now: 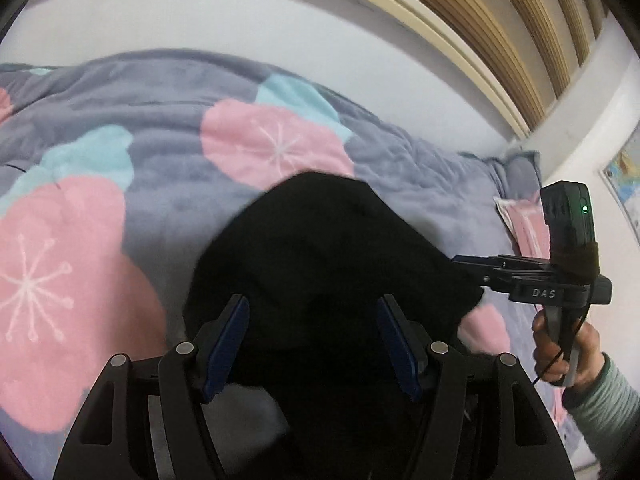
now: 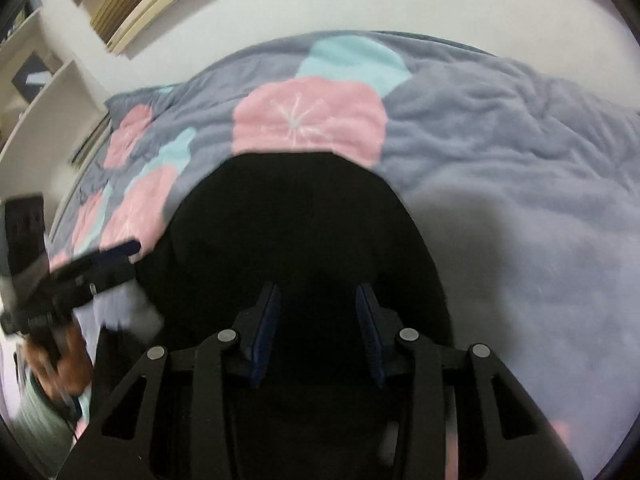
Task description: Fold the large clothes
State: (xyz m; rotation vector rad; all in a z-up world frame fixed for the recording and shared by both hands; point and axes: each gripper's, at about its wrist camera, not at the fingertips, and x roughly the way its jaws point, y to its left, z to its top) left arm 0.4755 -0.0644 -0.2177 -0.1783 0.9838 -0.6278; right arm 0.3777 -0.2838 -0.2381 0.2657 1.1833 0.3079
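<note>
A large black garment (image 1: 320, 248) lies bunched on the flowered quilt (image 1: 160, 140), its edges blurred. My left gripper (image 1: 312, 344) has its blue pads set wide apart with a thick bunch of the black cloth filling the gap, clamped on it. In the left wrist view my right gripper (image 1: 470, 276) comes in from the right and bites the garment's right corner. The right wrist view shows the right gripper (image 2: 318, 332) with narrower jaws and the black garment (image 2: 300, 220) packed between the pads. The left gripper (image 2: 134, 254) is at the cloth's left edge there.
The grey quilt (image 2: 500, 140) with pink and turquoise flowers covers the bed. A white wall and wooden slats (image 1: 500, 20) run behind it. A pillow (image 1: 520, 216) lies at the far end. White shelves (image 2: 40, 100) stand on the left. A hand (image 1: 560, 352) in a green sleeve holds the right gripper's handle.
</note>
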